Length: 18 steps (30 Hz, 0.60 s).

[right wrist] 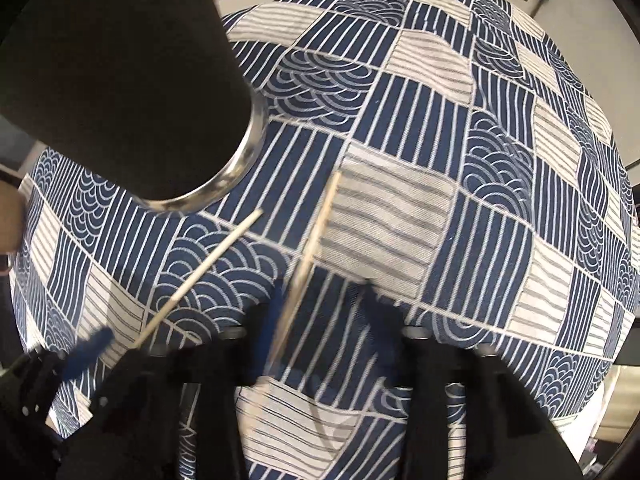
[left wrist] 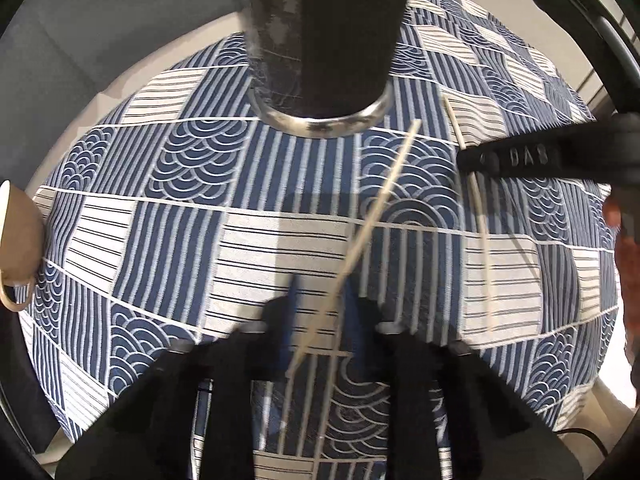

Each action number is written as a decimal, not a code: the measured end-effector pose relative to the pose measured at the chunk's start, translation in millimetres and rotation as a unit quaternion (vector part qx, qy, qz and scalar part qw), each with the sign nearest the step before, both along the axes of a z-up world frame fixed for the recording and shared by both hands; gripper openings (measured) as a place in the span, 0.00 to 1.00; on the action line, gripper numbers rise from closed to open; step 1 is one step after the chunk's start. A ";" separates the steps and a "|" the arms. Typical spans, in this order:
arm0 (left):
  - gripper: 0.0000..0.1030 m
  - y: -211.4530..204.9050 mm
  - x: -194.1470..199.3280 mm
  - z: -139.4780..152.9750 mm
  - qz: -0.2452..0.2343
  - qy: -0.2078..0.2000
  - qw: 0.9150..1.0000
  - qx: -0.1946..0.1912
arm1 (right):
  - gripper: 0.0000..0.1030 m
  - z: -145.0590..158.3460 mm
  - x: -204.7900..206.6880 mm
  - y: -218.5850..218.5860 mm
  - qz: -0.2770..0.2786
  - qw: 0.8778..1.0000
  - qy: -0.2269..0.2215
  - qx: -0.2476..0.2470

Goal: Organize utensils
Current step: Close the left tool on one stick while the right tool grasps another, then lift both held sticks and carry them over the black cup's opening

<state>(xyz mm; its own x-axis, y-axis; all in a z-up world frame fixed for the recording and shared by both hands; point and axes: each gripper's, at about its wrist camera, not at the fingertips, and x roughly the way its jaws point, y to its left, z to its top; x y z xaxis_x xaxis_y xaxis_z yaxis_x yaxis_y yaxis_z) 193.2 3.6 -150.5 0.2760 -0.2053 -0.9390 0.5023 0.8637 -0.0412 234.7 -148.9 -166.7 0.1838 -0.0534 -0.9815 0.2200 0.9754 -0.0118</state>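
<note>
**Operator:** Where do the utensils lie?

**Technician:** The first chopstick (left wrist: 376,208) and the second chopstick (left wrist: 482,232) lie near the middle of the patterned cloth (left wrist: 160,240), apart, fanning out toward the far edge. The black holder (left wrist: 320,40) stands just beyond their far ends.

**Operator:** State of the tongs?

**Technician:** The left gripper (left wrist: 320,296) is drawn in on the first chopstick; blur smears the pads, so I judge it closed on the stick. The right gripper (right wrist: 324,312) straddles the second chopstick, which sits near one pad with cloth showing at the other, so it is not clamped.

**Operator:** How should the pickup be done?

**Technician:** Confirm both pads bear squarely before lifting. Grip near the balance point so the stick does not pivot. Raise it clear of the cloth, then tip it upright over the holder.

**Operator:** What cannot be verified?

**Technician:** The holder's mouth is cut off at the top. A mug (left wrist: 16,240) at the left edge is only partly visible.
</note>
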 end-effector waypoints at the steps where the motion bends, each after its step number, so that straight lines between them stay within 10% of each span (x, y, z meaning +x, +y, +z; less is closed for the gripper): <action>1: 0.08 -2.9 -3.1 0.2 -0.005 -0.005 1.000 0.007 | 0.07 0.1 0.6 -2.3 0.000 1.000 0.001 -0.002; 18: 0.05 19.3 -38.7 2.6 0.057 0.062 0.996 -0.009 | 0.04 9.5 5.5 -79.4 0.000 0.997 0.030 0.078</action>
